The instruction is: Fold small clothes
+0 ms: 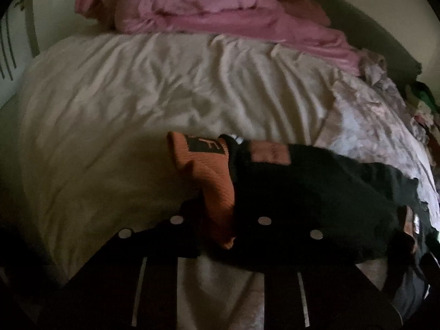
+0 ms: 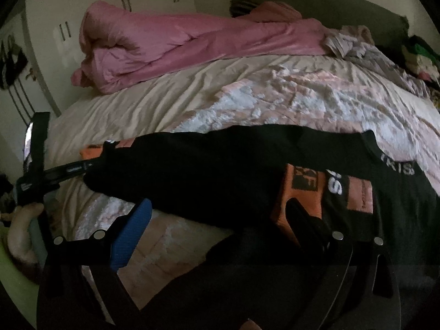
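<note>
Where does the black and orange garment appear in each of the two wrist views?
Left wrist view: the black and orange garment lies lower centre to right, on the bed.
Right wrist view: the garment stretches across the middle, left to right.
Shared landmark: the pink duvet bunched at the far side.

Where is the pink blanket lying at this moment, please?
In both views the pink blanket lies bunched at the far side of the bed, beyond the black garment, with a patterned cover on its right.
</note>
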### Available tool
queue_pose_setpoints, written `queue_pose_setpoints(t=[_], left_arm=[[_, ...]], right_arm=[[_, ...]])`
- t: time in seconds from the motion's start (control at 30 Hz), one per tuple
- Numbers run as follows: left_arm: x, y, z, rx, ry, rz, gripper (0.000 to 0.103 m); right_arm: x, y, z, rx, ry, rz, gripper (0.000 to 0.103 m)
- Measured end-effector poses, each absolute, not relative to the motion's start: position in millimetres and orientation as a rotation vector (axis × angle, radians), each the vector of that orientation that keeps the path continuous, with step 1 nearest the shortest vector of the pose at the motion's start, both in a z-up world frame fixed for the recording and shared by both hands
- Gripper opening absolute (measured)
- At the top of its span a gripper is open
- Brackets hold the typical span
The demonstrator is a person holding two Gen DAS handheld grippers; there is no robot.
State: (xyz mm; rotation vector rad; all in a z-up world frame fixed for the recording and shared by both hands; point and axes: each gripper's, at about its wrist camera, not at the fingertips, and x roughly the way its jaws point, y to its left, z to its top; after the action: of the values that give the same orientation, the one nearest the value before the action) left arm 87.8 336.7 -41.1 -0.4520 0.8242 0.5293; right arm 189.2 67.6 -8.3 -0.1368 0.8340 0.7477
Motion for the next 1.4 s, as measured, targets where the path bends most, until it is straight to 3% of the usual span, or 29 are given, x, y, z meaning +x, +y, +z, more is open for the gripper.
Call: queue_pose_setpoints(t=[0.63, 1.4], left_arm=[[93.9, 224.9, 44.8, -0.351, 0.641, 0.238, 0.010], [178.1, 81.9, 13.0, -0.295, 0.761, -0.071, 0.010]], right_arm=[[196.7, -35.9, 15.1, 0.048, 0.794, 0.607, 0.097], [204.3, -165.2, 12.7, 0.253, 0.784, 0.395, 0.097]])
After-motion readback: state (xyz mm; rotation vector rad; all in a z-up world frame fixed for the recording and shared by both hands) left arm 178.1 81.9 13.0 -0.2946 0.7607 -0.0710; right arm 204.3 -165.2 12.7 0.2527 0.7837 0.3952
